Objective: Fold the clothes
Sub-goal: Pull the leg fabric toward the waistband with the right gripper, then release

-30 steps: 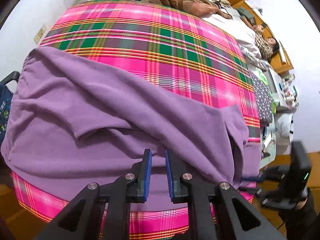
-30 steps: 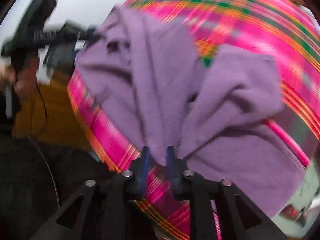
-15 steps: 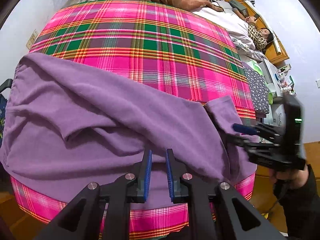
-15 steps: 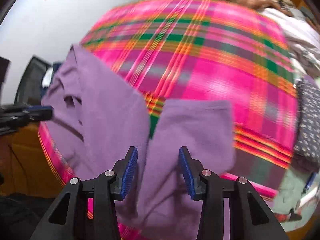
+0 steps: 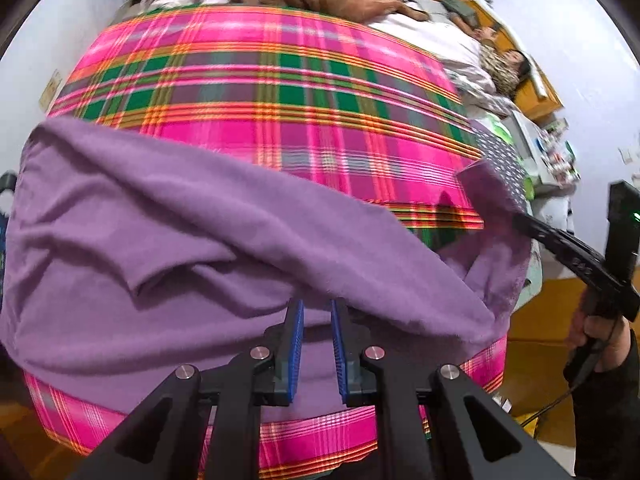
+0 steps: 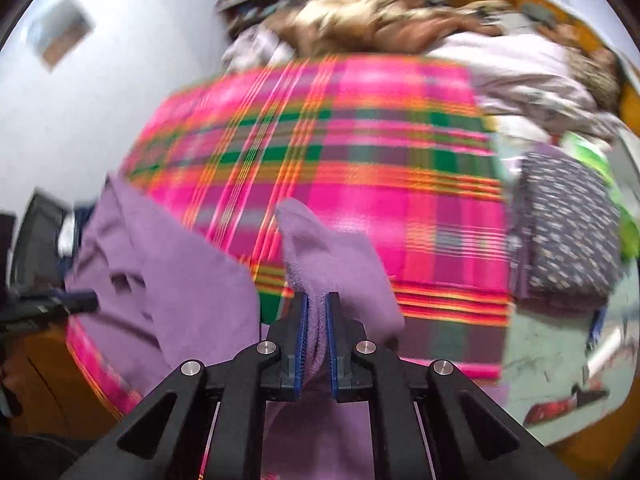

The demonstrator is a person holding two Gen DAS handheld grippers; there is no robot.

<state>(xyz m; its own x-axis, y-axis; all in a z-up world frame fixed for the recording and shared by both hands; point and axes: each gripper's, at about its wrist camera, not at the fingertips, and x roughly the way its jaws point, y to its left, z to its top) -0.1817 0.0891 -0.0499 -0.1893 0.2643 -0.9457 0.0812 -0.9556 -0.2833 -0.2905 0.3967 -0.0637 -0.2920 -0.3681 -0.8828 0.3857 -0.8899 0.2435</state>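
Plaid bed [image 5: 248, 92]: purple garment [image 5: 168, 240] barely folded; R gripper [image 6: 316, 334] just clenched on its corner, L gripper [image 5: 316, 354] fingers ajar, not gripping.

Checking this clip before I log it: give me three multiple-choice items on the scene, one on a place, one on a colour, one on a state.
1. Where does the purple garment lie?
A. On a plaid blanket
B. On a bare wooden floor
C. In a basket

2. What is the main colour of the blanket?
A. Blue
B. Pink
C. White

3. What is the right tool doing?
A. Hanging open over the cloth
B. Pinching a fold of the garment
C. Holding a hanger

Key:
1 A: the garment is spread over the near edge of the blanket.
2 B: pink squares dominate, crossed by green and orange stripes.
3 B: its jaws have just been closing, and purple cloth is squeezed between the blue pads.
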